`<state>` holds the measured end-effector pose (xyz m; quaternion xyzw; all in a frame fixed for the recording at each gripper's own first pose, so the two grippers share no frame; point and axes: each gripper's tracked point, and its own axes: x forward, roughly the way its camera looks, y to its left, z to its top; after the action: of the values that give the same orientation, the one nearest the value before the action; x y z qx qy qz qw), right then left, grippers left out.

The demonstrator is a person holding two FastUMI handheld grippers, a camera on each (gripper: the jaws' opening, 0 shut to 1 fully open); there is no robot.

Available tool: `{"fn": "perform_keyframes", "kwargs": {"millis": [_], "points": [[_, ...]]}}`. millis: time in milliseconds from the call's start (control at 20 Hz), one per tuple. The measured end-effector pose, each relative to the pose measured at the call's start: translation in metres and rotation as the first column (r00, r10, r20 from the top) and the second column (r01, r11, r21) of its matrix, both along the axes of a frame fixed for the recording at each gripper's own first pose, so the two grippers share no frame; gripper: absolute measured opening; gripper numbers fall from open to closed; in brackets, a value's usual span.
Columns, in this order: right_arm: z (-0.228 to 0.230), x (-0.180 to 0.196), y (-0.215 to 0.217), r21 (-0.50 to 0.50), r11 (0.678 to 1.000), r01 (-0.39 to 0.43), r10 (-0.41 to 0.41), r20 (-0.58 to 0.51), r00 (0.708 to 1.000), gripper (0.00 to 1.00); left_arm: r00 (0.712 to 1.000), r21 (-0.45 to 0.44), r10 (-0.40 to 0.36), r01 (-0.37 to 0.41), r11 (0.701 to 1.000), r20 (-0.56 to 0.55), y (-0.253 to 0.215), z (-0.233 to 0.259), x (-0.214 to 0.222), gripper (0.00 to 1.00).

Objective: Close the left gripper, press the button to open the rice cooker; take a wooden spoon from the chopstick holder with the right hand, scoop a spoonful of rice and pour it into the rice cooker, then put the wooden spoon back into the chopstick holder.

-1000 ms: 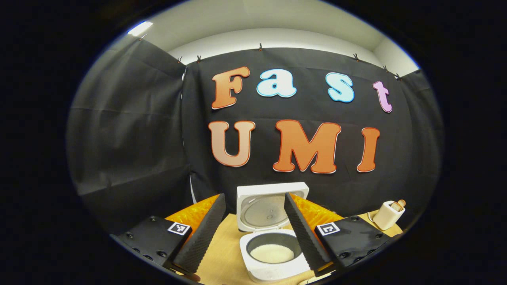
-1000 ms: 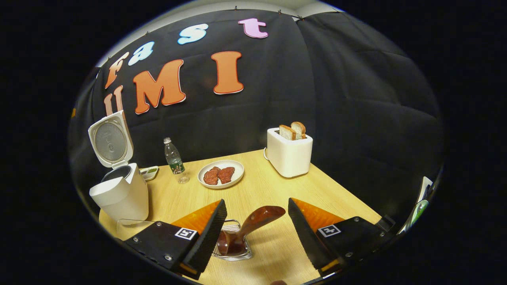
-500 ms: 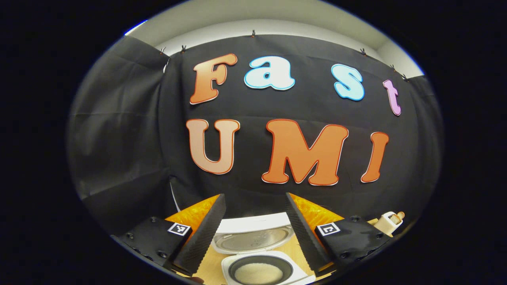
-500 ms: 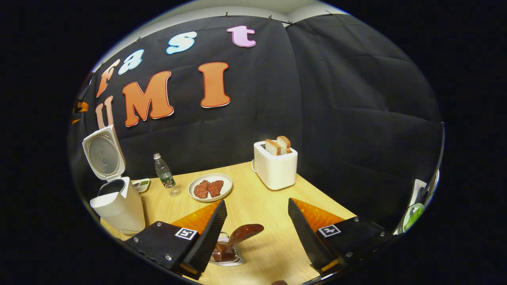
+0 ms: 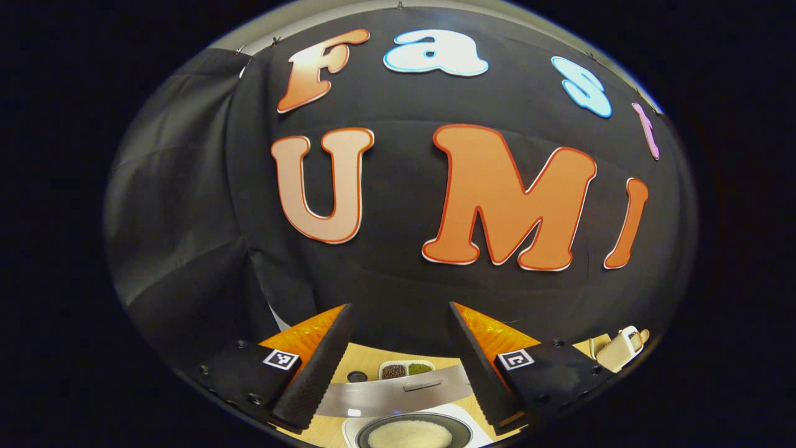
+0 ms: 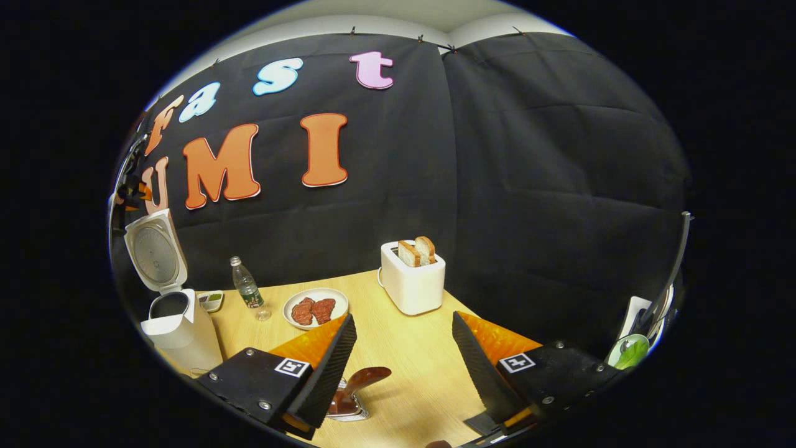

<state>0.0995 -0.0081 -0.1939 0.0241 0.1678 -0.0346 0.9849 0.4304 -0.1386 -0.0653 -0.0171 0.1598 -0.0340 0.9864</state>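
Both grippers have their fingers spread wide, gripping nothing. Left gripper (image 5: 398,361) hovers over the open cooker (image 5: 410,432), rice in the pot. Right gripper (image 6: 404,367) sits above the spoon (image 6: 364,378) standing in its holder (image 6: 345,407); cooker's off left, toaster (image 6: 412,280) behind.

Both grippers have risen: the rice cooker (image 5: 407,429) sits lower, the wooden spoon (image 6: 364,378) farther off.

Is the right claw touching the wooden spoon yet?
Apart. In the right gripper view the right claw is open, and bare table shows between its fingers and the wooden spoon in the chopstick holder.
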Motion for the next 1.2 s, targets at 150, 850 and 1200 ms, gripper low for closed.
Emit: {"fn": "perform_keyframes", "kwargs": {"millis": [150,850,1200], "points": [[0.011,-0.002,-0.001,0.013,1.000,0.012,-0.013,0.019,1.000,0.95,0.998,-0.041,0.013,-0.015,0.999,-0.060,0.004,-0.019,-0.016,1.00],[0.081,-0.002,0.035,0.002,0.991,-0.137,0.136,0.084,0.987,0.95,0.993,-0.018,-0.012,0.010,1.000,-0.116,-0.008,-0.047,-0.112,1.00],[0.069,-0.002,0.049,0.030,0.973,-0.227,0.224,0.087,0.971,1.00,0.982,-0.012,-0.013,0.011,1.000,-0.189,-0.021,-0.110,-0.187,1.00]]}}
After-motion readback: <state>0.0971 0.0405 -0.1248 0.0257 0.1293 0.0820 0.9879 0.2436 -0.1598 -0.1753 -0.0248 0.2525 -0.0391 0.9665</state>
